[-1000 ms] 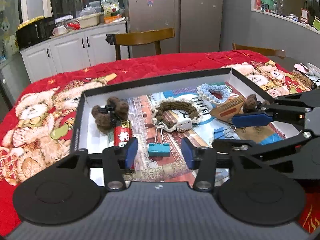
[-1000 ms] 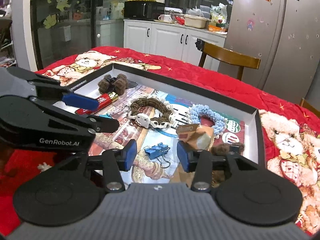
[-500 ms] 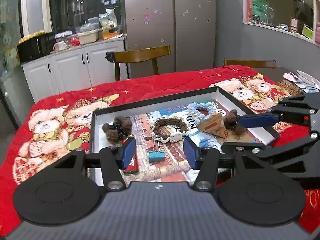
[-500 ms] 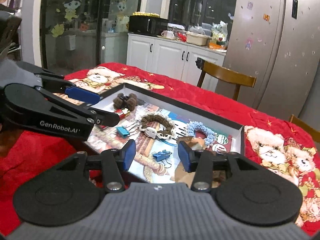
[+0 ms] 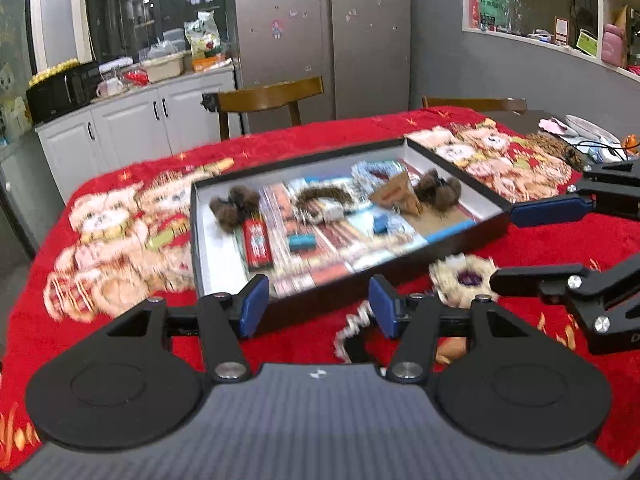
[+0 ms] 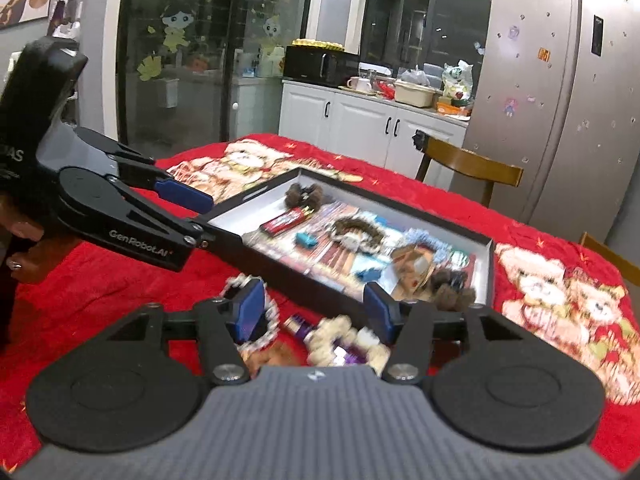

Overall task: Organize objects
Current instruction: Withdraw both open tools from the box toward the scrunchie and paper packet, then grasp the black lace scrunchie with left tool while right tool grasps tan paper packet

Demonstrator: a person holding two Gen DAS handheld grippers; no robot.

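A black tray with white walls (image 5: 216,240) lies on the red tablecloth and holds several small items: a red lighter (image 5: 257,242), brown pompoms (image 5: 234,208), a teal binder clip (image 5: 302,242), a brown braided bracelet (image 5: 320,196) and a light blue scrunchie (image 5: 370,172). My left gripper (image 5: 314,308) is open and empty at the tray's near edge. My right gripper (image 6: 314,310) is open and empty above a cream scrunchie (image 6: 340,340) and a white beaded bracelet (image 6: 270,320) on the cloth in front of the tray (image 6: 486,268). The cream scrunchie also shows in the left wrist view (image 5: 464,280).
The red bear-print tablecloth (image 5: 120,220) covers the table. Wooden chairs (image 5: 272,96) stand at the far side. White cabinets (image 5: 132,120) and a fridge (image 5: 320,32) lie behind. Plates and cables (image 5: 588,136) sit at the far right.
Both grippers have pulled back and up from over the tray. The tray looks farther away, and the scrunchie and bracelet on the cloth in front of it have come into view.
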